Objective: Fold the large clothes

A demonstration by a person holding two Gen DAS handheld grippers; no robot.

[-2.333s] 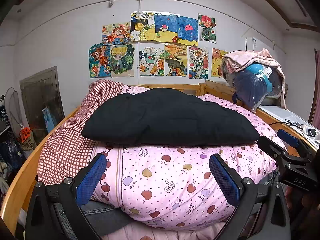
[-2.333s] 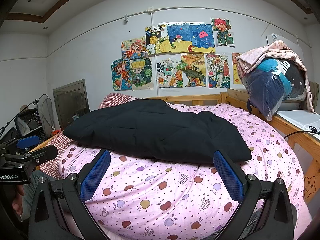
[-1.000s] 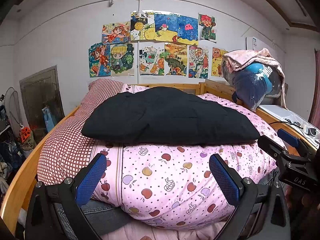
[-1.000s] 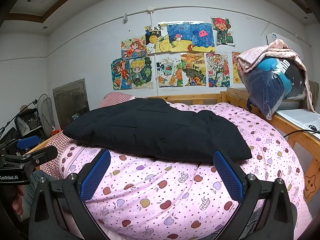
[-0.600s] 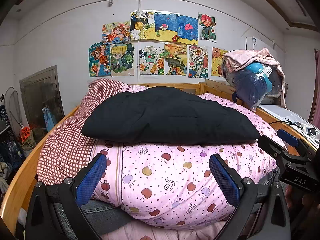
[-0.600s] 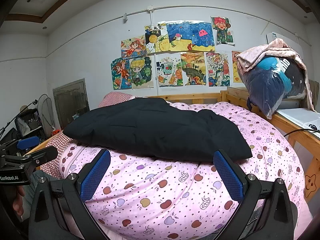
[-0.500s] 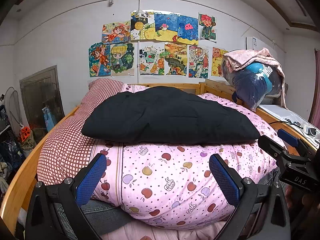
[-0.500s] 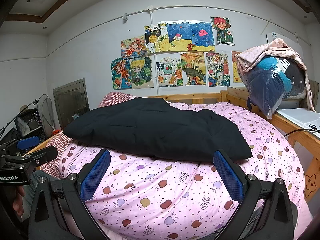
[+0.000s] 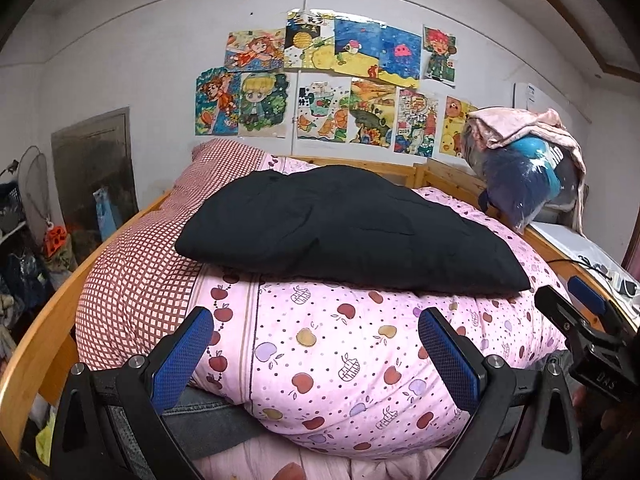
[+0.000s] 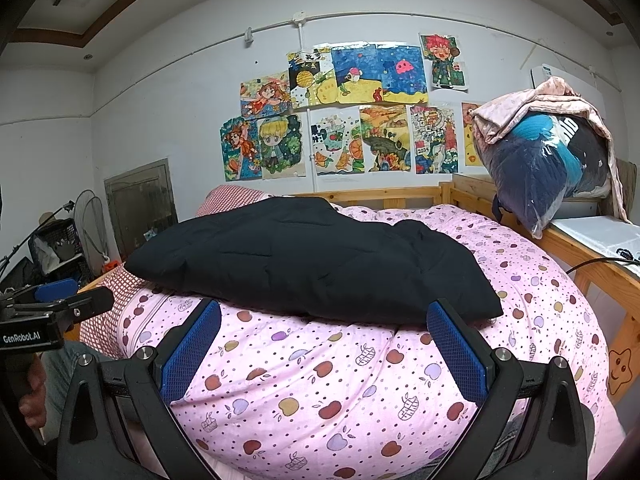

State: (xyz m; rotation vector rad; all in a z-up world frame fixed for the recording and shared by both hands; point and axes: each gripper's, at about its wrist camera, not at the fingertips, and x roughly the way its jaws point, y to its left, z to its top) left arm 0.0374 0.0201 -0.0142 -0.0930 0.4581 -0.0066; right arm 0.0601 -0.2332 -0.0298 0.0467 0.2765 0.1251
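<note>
Nothing moved; one black garment (image 9: 344,232); two claws gaping.

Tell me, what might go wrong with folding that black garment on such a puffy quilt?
The black garment lies on a rounded pink quilt, so it could slide off sideways once tugged. Both tools, left and right, hang open and short of it; a pinch might catch quilt fabric along with the garment.
</note>
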